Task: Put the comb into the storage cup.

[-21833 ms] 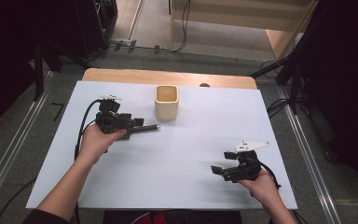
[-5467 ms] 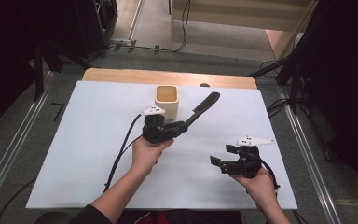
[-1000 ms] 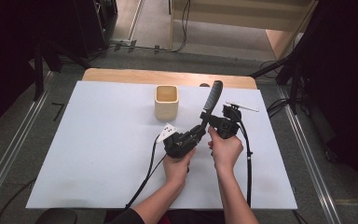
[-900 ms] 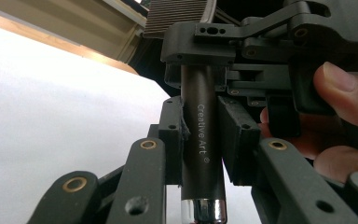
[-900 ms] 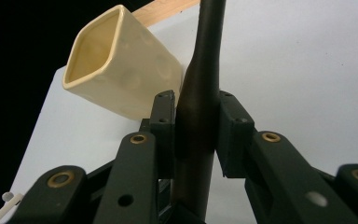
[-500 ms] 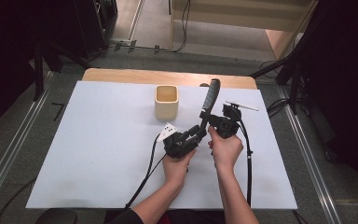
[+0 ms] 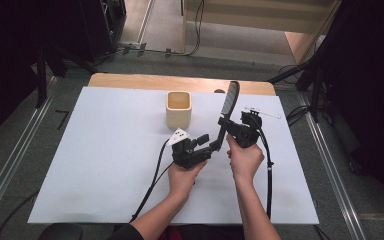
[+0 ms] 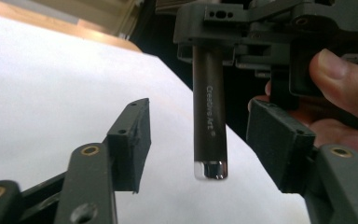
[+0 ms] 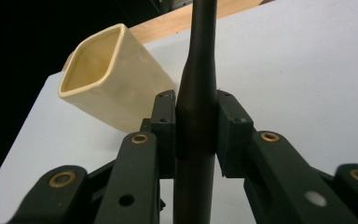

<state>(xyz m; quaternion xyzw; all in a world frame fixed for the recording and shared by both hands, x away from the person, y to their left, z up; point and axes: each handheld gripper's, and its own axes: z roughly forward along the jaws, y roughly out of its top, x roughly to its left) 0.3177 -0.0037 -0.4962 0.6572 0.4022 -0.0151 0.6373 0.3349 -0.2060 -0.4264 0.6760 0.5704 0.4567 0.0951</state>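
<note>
High view: your right gripper (image 7: 228,131) holds a dark brush (image 7: 228,105) upright w/ the wide end up, right of the cream cup (image 7: 178,108) on the white table (image 7: 90,150). Your left gripper (image 7: 211,144) sits at the handle's base; its jaw gap is hard to read here.

Left gripper view: jaws spread wide either side of the handle's metal-capped end (image 8: 209,169), not touching. Lettering is legible.

Right gripper view: jaws clamp the handle mid-length; brush top is cut off.

A cup (image 7: 178,108) is standing on the far middle of the table (image 7: 95,150). A brush (image 7: 227,110) is rising to the right of it, off the surface. The left gripper (image 7: 207,142) is sitting near and right of the cup; the right gripper (image 7: 223,121) is lying just right of that.
</note>
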